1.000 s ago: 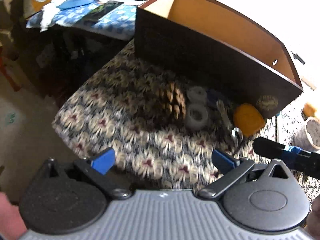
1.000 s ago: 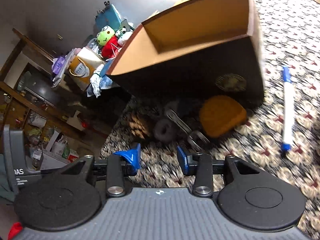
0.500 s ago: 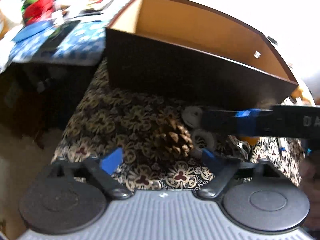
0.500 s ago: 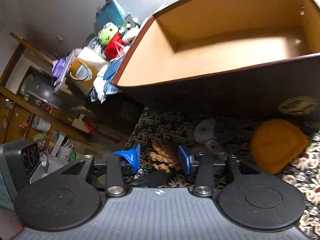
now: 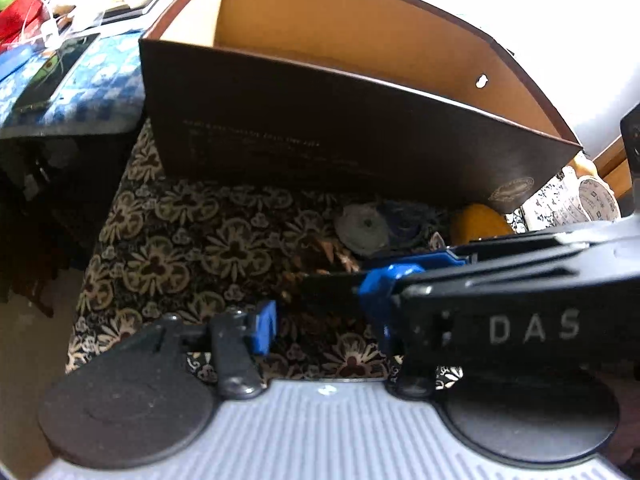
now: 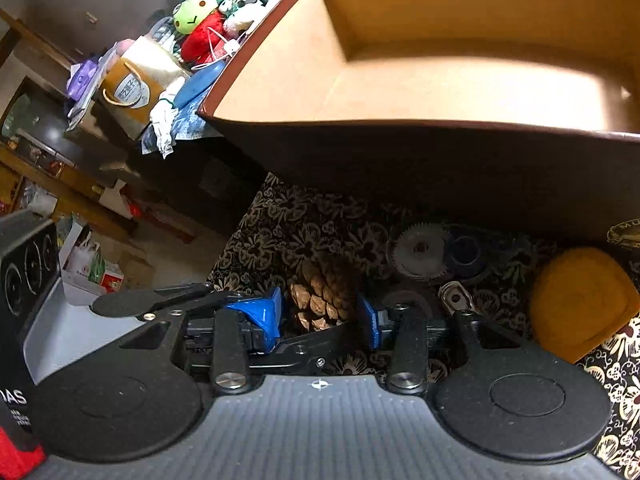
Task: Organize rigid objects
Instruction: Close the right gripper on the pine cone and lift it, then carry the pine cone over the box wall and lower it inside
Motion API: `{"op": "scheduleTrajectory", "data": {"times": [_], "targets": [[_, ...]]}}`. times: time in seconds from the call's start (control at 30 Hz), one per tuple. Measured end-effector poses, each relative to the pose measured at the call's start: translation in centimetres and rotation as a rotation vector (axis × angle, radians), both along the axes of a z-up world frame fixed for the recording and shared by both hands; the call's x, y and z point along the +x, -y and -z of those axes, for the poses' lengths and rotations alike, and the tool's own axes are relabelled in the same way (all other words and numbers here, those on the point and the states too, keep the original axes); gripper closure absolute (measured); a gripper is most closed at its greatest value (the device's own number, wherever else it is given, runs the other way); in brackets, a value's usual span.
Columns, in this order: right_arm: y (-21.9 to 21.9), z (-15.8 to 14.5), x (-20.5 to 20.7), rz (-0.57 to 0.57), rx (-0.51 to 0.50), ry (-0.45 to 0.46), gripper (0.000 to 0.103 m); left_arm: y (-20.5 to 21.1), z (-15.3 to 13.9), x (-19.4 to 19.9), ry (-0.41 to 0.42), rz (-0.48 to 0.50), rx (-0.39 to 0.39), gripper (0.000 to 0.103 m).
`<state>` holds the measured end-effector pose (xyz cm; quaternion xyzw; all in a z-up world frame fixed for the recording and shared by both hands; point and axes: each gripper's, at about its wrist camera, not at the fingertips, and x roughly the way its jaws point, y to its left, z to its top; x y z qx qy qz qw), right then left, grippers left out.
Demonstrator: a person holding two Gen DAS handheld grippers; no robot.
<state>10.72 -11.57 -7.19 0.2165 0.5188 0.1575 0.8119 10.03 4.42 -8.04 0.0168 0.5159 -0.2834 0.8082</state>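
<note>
Flanking pine cone (image 6: 322, 300) (right tongs (image 6: 320, 320))

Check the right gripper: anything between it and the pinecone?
Nothing visible. The right gripper is open with the pinecone in the gap between its fingers. The left gripper crosses just beneath it, close, but does not block the cone.

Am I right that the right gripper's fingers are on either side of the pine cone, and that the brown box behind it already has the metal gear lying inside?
Not quite. The right wrist view shows the brown box empty; the metal gear lies on the patterned cloth in front of it. The right gripper does have its fingers on either side of the pine cone.
</note>
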Motion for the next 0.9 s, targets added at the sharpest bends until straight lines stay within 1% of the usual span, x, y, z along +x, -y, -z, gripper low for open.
{"op": "scheduleTrajectory", "data": {"times": [0.07, 0.1, 0.13, 0.23, 0.3, 0.37, 0.43, 0.53, 0.6, 0.67, 0.73, 0.77, 0.83, 0.9], "targets": [[-0.2, -0.5, 0.1, -0.001, 0.000, 0.026, 0.080, -0.3, -0.1, 0.2, 0.003, 0.013, 0.002, 0.056], [-0.2, -0.8, 0.0, -0.004, 0.006, 0.036, 0.082, -0.3, -0.5, 0.1, 0.010, 0.024, 0.005, 0.059], [-0.1, -1.2, -0.1, -0.009, 0.005, 0.043, 0.082, -0.3, -1.2, 0.0, 0.024, 0.045, 0.002, 0.064], [-0.1, -3.3, -0.6, -0.026, -0.001, 0.111, 0.084, -0.1, -3.3, -0.6, 0.079, 0.084, 0.001, 0.064], [0.2, -4.8, -1.0, -0.021, 0.000, 0.148, 0.084, -0.2, -4.7, -0.6, 0.094, 0.101, -0.016, 0.064], [0.8, -6.6, -1.6, -0.008, 0.019, 0.200, 0.084, -0.1, -6.7, -0.7, 0.129, 0.126, -0.034, 0.064], [1.3, -8.7, -2.1, 0.008, 0.027, 0.255, 0.084, 0.2, -8.9, -1.0, 0.181, 0.154, -0.054, 0.064], [2.4, -11.5, -2.0, 0.039, 0.033, 0.355, 0.085, 0.7, -12.2, -0.1, 0.269, 0.192, -0.082, 0.064], [3.1, -12.9, -0.6, 0.059, 0.019, 0.397, 0.085, 1.6, -13.9, 1.3, 0.325, 0.216, -0.088, 0.064], [3.8, -13.9, 1.1, 0.097, 0.008, 0.445, 0.085, 2.9, -15.4, 2.9, 0.381, 0.240, -0.078, 0.064], [4.4, -14.3, 2.9, 0.129, -0.009, 0.476, 0.085, 4.3, -16.7, 4.9, 0.447, 0.262, -0.065, 0.064], [4.9, -14.3, 4.0, 0.153, -0.010, 0.470, 0.085, 5.0, -16.9, 6.3, 0.457, 0.270, -0.059, 0.064], [5.5, -14.1, 6.1, 0.190, -0.015, 0.462, 0.086, 6.2, -17.0, 8.9, 0.450, 0.278, -0.051, 0.064], [5.9, -13.0, 8.3, 0.222, -0.015, 0.434, 0.086, 7.3, -16.4, 11.1, 0.451, 0.283, -0.036, 0.064]]}}
